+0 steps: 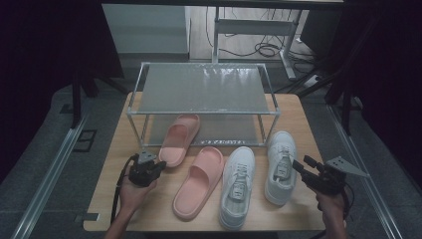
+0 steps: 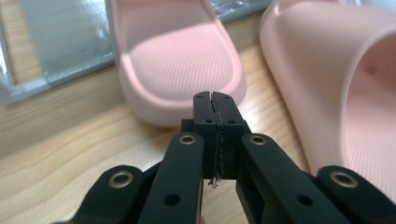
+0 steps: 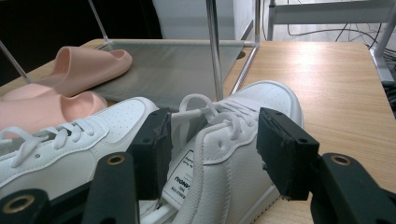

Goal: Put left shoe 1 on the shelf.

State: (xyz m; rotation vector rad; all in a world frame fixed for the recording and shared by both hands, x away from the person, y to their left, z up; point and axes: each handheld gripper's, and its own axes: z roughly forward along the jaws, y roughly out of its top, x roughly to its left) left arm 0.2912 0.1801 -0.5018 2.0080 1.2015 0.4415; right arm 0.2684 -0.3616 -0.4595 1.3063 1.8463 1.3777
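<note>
Left hand (image 1: 133, 193): comes in over the table's near edge towards its left corner, forearm angled forward.
Left gripper (image 1: 160, 165): held low over the tabletop, pointing right and away; jaws pressed together with nothing between them.
Right hand (image 1: 331, 203): at the near right corner.
Right gripper (image 1: 298, 165): aimed left and away, jaws spread wide apart.

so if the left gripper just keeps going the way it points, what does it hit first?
Most likely the heel of the rear pink slide. The left gripper, jaws shut and empty, points at its rim with bare table between. The second pink slide sits off to the side.
</note>
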